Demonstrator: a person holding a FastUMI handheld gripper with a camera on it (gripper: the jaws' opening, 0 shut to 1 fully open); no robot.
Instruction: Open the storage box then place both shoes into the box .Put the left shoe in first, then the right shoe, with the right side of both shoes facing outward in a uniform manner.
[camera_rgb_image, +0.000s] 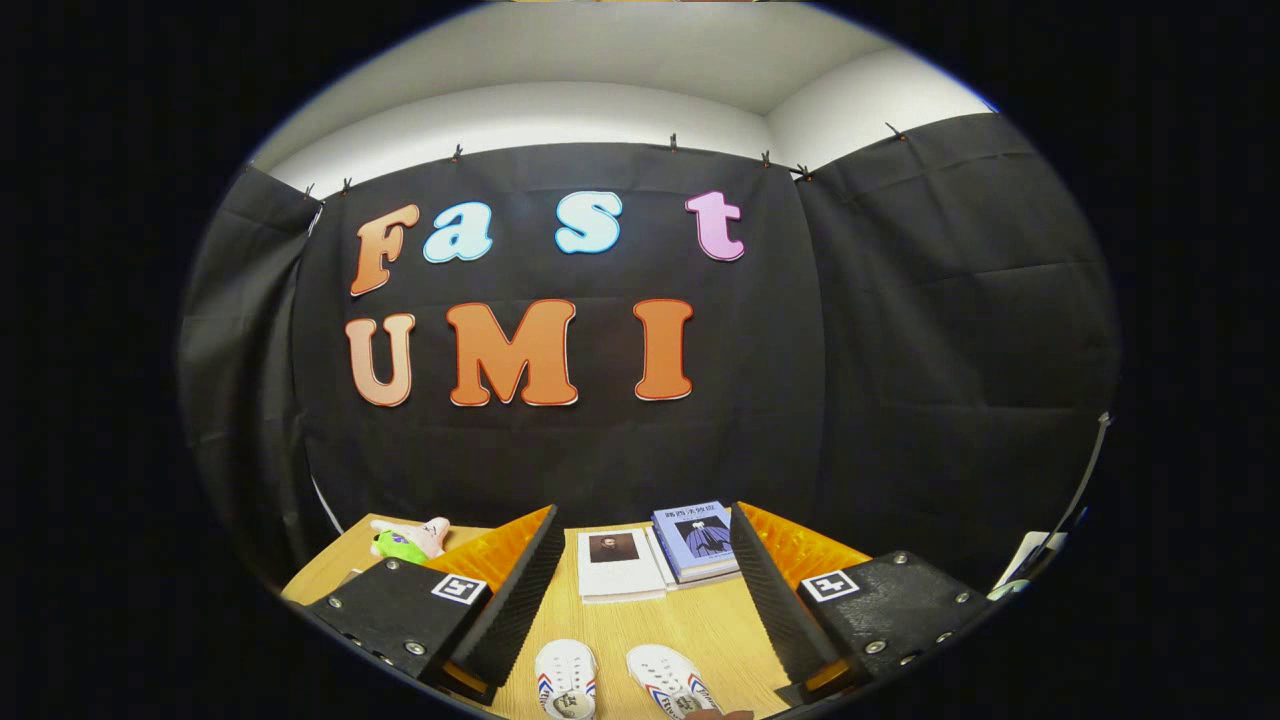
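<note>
1. Above the wooden table (700, 625), the hand-held gripper (640, 590) hung raised and level, its fingers (520, 590) spread wide with nothing between them, probably so the whole layout stayed in sight before any reach.
2. Nearest the gripper, low between its fingers, sat two white shoes: one shoe (566, 680) just beside the other shoe (672, 682), toes pointing away from the gripper, apart but near. Which was left or right could not be told for sure.
3. Beyond the shoes, two books lay flat: a white book (618, 565) touching a blue book (694, 541), toward the table's far edge.
4. Past the shoes to one side, a soft toy (412, 541) rested near the table's edge.
5. The storage box could not be made out from here.
6. Bare wood between shoes and books left room to descend.
</note>
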